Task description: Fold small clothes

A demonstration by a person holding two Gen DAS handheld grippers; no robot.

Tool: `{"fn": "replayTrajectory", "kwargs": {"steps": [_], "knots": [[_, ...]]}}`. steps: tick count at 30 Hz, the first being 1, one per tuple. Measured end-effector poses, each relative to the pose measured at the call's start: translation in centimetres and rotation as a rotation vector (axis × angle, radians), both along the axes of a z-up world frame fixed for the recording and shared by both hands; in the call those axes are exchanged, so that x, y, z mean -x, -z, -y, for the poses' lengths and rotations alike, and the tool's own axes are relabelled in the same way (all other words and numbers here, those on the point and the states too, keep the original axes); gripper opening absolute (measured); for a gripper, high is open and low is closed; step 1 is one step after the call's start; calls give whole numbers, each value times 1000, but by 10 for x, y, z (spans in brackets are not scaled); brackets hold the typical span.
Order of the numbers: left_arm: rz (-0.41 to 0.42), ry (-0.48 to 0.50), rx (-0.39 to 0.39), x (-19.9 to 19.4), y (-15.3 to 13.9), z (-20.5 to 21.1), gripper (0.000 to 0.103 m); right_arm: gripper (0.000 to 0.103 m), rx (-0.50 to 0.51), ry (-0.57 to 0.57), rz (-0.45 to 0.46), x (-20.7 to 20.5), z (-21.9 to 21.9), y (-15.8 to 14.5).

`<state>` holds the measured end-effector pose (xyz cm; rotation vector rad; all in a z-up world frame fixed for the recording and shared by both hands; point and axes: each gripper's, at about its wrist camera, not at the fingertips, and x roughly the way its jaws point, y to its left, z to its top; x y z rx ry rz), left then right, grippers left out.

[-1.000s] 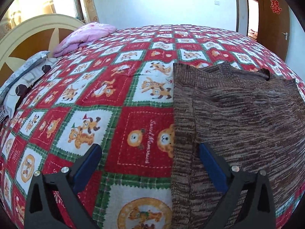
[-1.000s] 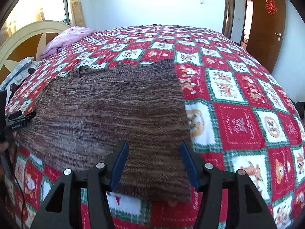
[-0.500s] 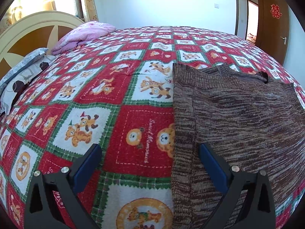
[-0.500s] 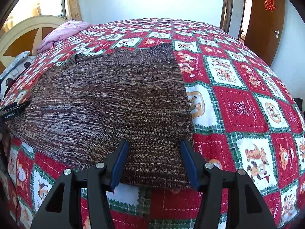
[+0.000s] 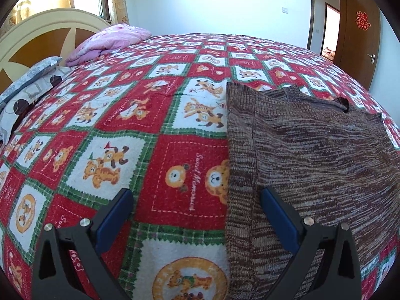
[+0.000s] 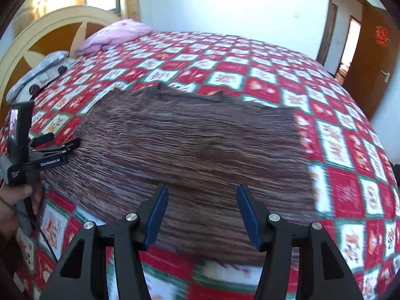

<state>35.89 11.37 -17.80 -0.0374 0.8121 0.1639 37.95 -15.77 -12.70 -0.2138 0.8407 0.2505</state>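
A brown knitted garment (image 5: 312,160) lies flat on the bed, sleeves folded in, neck opening at the far end. It also shows in the right wrist view (image 6: 195,147). My left gripper (image 5: 197,215) is open and empty, straddling the garment's left edge near its hem. My right gripper (image 6: 200,212) is open and empty over the garment's near hem. The left gripper (image 6: 62,150) shows from the side in the right wrist view, at the garment's left edge.
The bed has a red, white and green bear-patterned blanket (image 5: 125,125). A pink pillow (image 5: 110,42) and grey patterned pillows (image 5: 22,95) lie by the cream headboard (image 5: 37,32). A brown door (image 5: 360,37) stands at the far right.
The right gripper has swung left and pulled back a little; its view is blurred with motion. The left gripper has barely moved. Both stay open.
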Motion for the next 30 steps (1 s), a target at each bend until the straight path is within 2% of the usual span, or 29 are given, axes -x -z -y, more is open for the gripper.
{"fn": "replayTrajectory", "kwargs": {"steps": [3,5,9,11,13,16,19,24,27,30], "knots": [[4,-1,0,3,0,0,103,58,10,36,-109,-6,-7,33],[11,-5,12,8,-1,-1,103,58,32,20,-43,11,-8,38],[27,1,55,21,-1,-6,103,58,56,-14,-58,27,-4,34],[23,10,87,23,-4,-10,103,58,75,-17,-25,35,-9,24],[32,18,116,28,-11,-17,103,58,73,-70,35,48,-23,12],[43,20,164,38,-20,-31,103,58,120,-214,106,67,-66,4],[63,-3,149,49,-29,-52,103,58,197,-358,156,83,-114,11],[29,-27,155,48,-31,-81,103,58,312,-503,211,95,-175,36],[13,-32,211,43,-30,-93,103,58,407,-528,271,96,-205,56],[12,-5,257,34,-29,-95,103,56,394,-487,321,87,-214,59]]}}
